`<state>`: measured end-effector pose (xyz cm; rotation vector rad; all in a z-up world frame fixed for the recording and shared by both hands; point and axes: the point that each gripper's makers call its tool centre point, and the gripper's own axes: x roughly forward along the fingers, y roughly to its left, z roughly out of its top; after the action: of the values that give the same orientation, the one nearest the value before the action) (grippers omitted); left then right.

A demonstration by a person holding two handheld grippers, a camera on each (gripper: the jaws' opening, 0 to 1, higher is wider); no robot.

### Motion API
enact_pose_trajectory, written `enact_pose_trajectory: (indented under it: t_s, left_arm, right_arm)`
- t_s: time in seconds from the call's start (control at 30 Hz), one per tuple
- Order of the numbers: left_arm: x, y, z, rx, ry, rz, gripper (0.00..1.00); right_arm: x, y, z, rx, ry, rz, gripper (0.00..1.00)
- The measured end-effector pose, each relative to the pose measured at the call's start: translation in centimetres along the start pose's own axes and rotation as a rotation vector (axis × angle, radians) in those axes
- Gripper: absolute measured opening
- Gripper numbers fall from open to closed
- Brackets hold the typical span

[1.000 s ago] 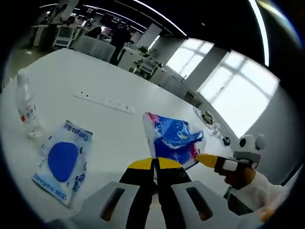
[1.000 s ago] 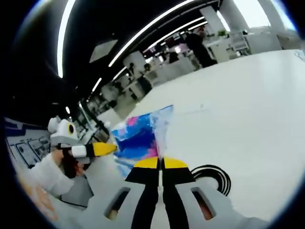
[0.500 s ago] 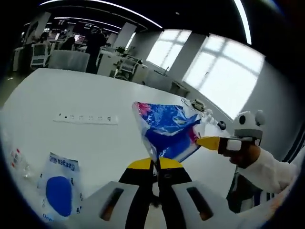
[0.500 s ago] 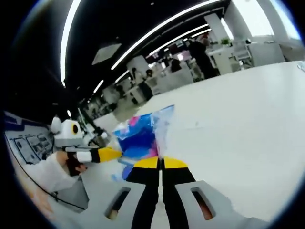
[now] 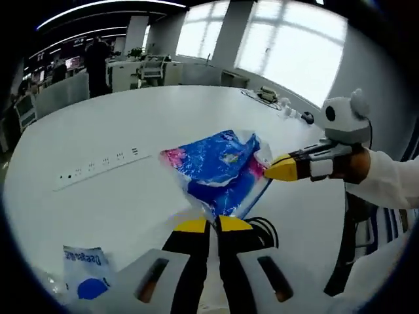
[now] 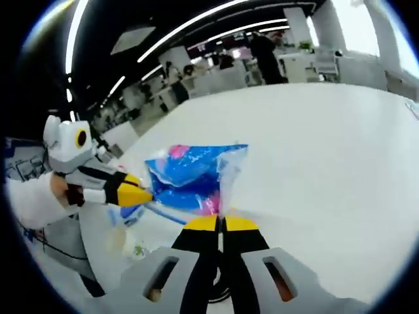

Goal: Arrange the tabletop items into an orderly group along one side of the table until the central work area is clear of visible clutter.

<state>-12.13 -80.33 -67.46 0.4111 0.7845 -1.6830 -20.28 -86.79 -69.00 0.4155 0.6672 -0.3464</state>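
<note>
blue-pink plastic bag [image 5: 219, 171] [image 6: 191, 178], crinkled, stretched between both tongs [image 5: 211, 224] [image 6: 221, 223] pinching its edges

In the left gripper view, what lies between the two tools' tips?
The blue snack bag spans it, pinched by the left tool and the right tool.

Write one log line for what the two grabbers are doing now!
left gripper: shut on blue bag | right gripper: shut on blue bag | bag: held above table
</note>
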Motion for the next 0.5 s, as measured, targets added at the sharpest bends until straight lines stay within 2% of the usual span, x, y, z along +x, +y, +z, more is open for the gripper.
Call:
enact_pose_trajectory:
  t_s: [0.1, 0.17, 0.33, 0.5]
  left_arm:
    - [1.3, 0.4, -1.3, 0.059, 0.078, 0.015, 0.01]
    - [2.1, 0.8, -2.2, 0.085, 0.127, 0.018, 0.01]
    - [3.4, 1.3, -3.0, 0.020, 0.165, -0.011, 0.01]
    - [4.4, 1.4, -4.0, 0.055, 0.209, -0.025, 0.01]
  right_arm:
    - [1.0, 0.0, -0.4, -0.041, 0.013, -0.010, 0.00]
    - [1.7, -0.3, -0.8, -0.034, 0.035, -0.007, 0.00]
    - [3.0, -1.6, -1.9, -0.006, 0.062, -0.016, 0.00]
    - [3.5, -1.8, -3.6, 0.013, 0.102, -0.008, 0.00]
